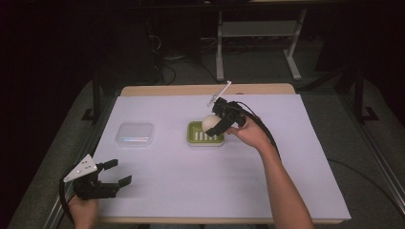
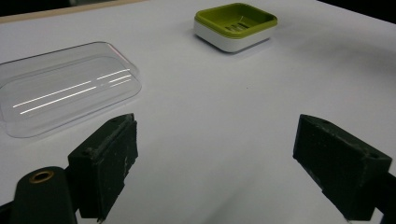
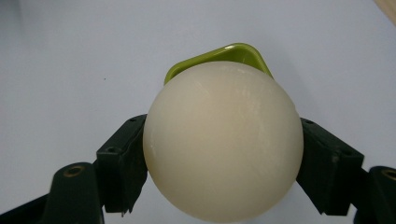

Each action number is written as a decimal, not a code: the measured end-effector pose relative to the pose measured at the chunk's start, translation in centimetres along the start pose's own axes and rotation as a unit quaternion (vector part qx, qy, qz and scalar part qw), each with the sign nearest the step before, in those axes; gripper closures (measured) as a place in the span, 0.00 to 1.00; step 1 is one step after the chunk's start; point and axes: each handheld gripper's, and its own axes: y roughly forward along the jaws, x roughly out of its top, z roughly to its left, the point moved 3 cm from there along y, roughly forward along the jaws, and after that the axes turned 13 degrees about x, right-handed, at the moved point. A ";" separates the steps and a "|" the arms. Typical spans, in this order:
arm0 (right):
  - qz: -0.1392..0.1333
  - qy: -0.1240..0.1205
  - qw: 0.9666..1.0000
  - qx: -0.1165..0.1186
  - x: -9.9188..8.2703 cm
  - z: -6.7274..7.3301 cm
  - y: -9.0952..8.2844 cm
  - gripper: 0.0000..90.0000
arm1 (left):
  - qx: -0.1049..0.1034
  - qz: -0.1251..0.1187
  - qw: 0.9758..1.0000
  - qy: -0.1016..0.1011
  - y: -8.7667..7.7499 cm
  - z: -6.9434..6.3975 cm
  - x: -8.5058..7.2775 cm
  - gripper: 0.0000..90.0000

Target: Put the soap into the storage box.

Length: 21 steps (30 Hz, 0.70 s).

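Right tool [image 1: 216, 122] — jaws pinching a cream-white ball [image 1: 209, 123] from both sides, held just above the green soap dish [image 1: 205, 138]; in the right gripper view the ball [image 3: 223, 142] hides most of the dish, with one green corner [image 3: 233, 51] showing behind it.

Left tool [image 1: 116, 172] — jaws spread wide, nothing between them, at the near left corner of the surface [image 1: 191, 181], well apart from the dish.

Clear plastic lid [image 1: 134, 134] — lying flat on the white sheet, left of the dish; in the left gripper view the lid [image 2: 65, 88] sits just beyond the left jaw, and the dish [image 2: 235, 25] farther off.
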 end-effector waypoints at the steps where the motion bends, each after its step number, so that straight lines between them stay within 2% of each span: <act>1: 0.000 0.002 1.000 0.000 0.0 -0.1 0.1 0.27 | 0.000 0.000 1.000 0.000 0.0 0.0 0.0 0.15; 10: 0.005 0.005 1.000 -0.004 0.2 -0.8 1.5 0.27 | -0.002 -0.002 1.000 -0.003 0.0 0.0 0.0 0.15; 21: 0.009 0.014 1.000 0.003 0.2 -1.4 2.9 0.27 | -0.002 -0.003 1.000 -0.003 -0.1 0.0 0.0 0.15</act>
